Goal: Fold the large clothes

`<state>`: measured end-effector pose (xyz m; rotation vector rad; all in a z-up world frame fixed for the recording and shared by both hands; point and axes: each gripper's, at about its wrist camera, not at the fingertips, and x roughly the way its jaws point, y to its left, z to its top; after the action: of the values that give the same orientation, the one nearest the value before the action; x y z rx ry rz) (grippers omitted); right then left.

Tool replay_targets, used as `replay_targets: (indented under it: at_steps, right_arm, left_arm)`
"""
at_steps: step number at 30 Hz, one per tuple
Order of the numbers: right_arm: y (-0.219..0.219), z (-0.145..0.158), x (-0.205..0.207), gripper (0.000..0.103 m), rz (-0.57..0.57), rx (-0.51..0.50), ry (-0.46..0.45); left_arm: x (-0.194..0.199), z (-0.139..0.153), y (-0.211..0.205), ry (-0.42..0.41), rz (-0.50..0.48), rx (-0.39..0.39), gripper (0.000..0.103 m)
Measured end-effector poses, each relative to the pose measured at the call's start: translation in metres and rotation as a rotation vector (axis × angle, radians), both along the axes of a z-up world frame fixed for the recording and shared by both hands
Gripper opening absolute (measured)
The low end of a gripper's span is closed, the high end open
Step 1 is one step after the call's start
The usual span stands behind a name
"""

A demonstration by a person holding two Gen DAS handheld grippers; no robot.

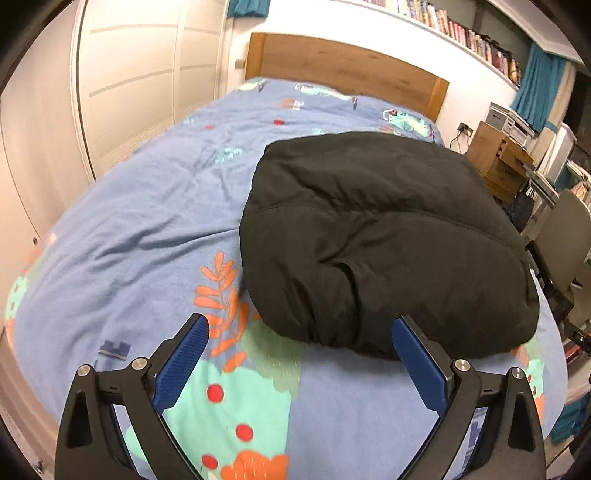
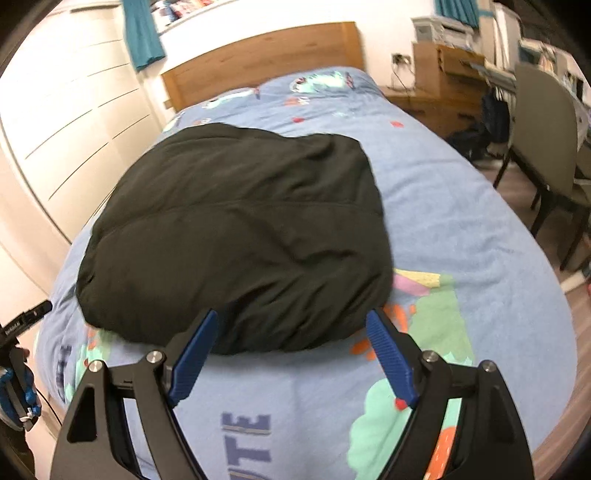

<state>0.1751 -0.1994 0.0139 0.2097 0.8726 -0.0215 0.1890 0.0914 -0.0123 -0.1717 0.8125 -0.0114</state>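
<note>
The black padded garment [image 1: 380,236] lies as a compact folded bundle mid-bed [image 1: 129,221], so I judge the fold finished. My left gripper [image 1: 301,332] and right gripper [image 2: 291,328] hang above its near edge, jaws spread and empty, clear of the cloth.

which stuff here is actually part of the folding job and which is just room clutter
Part of the job:
- black jacket, lying in a folded bundle
- patterned bed cover under it
- left gripper, open and empty
- right gripper, open and empty

Just lying about:
- wooden headboard
- bookshelf
- bedside drawers
- chair
- teal curtain
</note>
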Motion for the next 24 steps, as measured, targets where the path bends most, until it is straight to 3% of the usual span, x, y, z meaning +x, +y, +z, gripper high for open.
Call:
replay_targets:
  at_steps: [11,24]
  right_arm:
    - [0.040,0.013,-0.051,0.082,-0.013,-0.031,-0.044]
    - [0.037,0.021,-0.089,0.082,-0.059,-0.063,-0.087]
  left_arm:
    - [-0.069,0.030,-0.035,-0.118,-0.051,0.117,0.102]
    - [-0.100,0.046,-0.053,-0.192,-0.055,0.163,0.102]
